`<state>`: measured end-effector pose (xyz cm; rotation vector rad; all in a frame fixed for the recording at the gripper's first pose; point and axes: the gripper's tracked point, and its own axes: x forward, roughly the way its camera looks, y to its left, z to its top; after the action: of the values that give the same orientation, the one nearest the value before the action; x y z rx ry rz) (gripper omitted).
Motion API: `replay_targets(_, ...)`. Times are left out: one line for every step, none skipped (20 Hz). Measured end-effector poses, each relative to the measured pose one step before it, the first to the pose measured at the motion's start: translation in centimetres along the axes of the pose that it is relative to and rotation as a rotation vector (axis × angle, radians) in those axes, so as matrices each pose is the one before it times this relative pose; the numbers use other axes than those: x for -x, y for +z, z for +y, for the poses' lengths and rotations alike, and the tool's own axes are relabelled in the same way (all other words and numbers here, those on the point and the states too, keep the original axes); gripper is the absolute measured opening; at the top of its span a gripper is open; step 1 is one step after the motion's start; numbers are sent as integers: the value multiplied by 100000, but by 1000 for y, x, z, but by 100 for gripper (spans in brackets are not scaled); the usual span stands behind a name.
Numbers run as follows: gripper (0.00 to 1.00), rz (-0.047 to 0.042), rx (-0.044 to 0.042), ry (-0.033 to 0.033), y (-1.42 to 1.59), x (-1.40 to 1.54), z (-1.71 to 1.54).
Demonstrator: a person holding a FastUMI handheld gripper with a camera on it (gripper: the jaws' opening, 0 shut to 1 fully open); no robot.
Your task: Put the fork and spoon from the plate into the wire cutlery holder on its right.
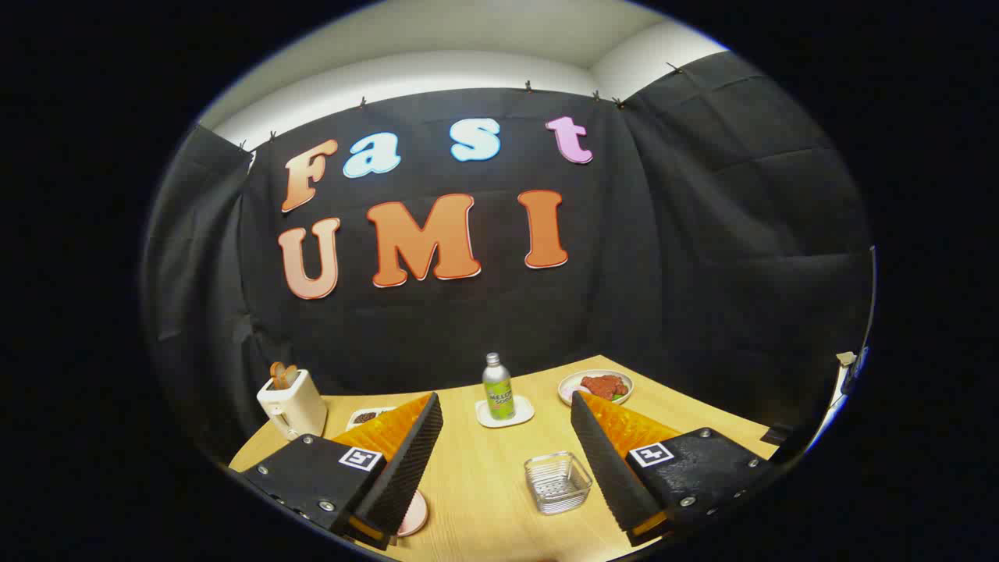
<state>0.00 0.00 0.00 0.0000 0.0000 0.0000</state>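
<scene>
My gripper point(506, 402) is open and held above the wooden table point(484, 468), with nothing between its fingers. The wire cutlery holder point(556, 484), a small square basket, stands on the table below and between the fingers, close to the right finger point(613, 460). A pink plate point(414, 515) peeks out from under the left finger point(402, 460), to the left of the holder. That finger covers most of the plate, so whatever lies on it is hidden.
Beyond the fingers a green bottle point(497, 388) stands upright on a white coaster point(505, 412). A plate of red food point(595, 386) lies at the back right. A white toaster point(292, 402) with toast stands at the back left, a small dish point(365, 417) beside it.
</scene>
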Motion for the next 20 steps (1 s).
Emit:
replay_targets(99,1875,1461,486,-432,-93,623)
replay_targets(99,2322,1112,892,-501,38,710)
replay_targets(99,1979,329,1436,-374,-15,896)
replay_targets(99,893,42,1694,-149,118,908)
replay_targets(99,816,163,1429,-254,-38,805)
replay_targets(99,1159,663,1313,-559,-124,618)
replay_targets(99,1473,643,429,-683,-40,444)
replay_targets(99,1086,330,757,-397,-66,497)
replay_targets(99,265,78,739,-300,-55,469)
replay_targets(99,-75,131,734,-85,-105,480)
replay_targets(99,167,278,513,-201,-140,356)
replay_targets(99,497,439,168,-340,-130,312)
replay_targets(99,605,625,370,-291,-74,348)
replay_targets(99,528,813,454,-424,-94,370)
replay_targets(99,674,914,878,-300,-85,551)
replay_targets(99,400,794,1208,-376,-117,577)
replay_targets(99,716,800,1371,-395,-140,670)
replay_targets(99,1228,886,1032,-593,-147,647)
replay_targets(99,1329,939,849,-615,-179,586)
replay_targets(99,1348,1099,1038,-580,-215,632)
